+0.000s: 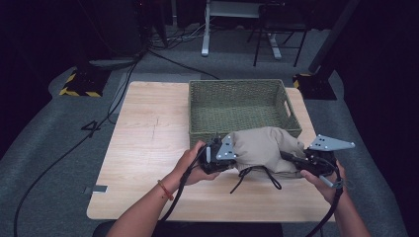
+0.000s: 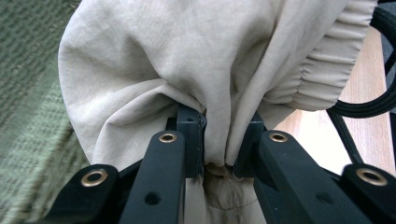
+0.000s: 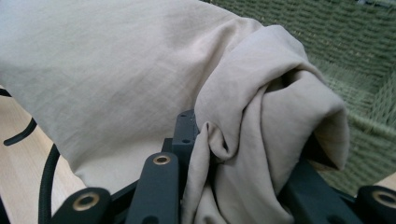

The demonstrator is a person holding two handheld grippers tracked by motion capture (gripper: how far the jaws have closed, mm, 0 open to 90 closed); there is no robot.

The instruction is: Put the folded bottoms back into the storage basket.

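Note:
A bunched beige garment [image 1: 264, 148] with a black drawstring [image 1: 257, 175] hangs between the two grippers, just in front of the green woven basket [image 1: 237, 106]. My left gripper [image 1: 222, 155] is shut on the garment's left end; in the left gripper view the cloth [image 2: 205, 70] is pinched between the black jaws, with the elastic waistband [image 2: 327, 70] to the right. My right gripper [image 1: 309, 163] is shut on the garment's right end; folds of cloth [image 3: 243, 140] fill the gap between its jaws. The garment is held above the wooden table [image 1: 148, 148].
The basket stands at the table's far right and looks empty; its near wall [image 3: 364, 135] is right behind the garment. Cables [image 1: 178, 192] trail from both grippers toward the near edge. Dark floor, cables and chair legs lie beyond the table.

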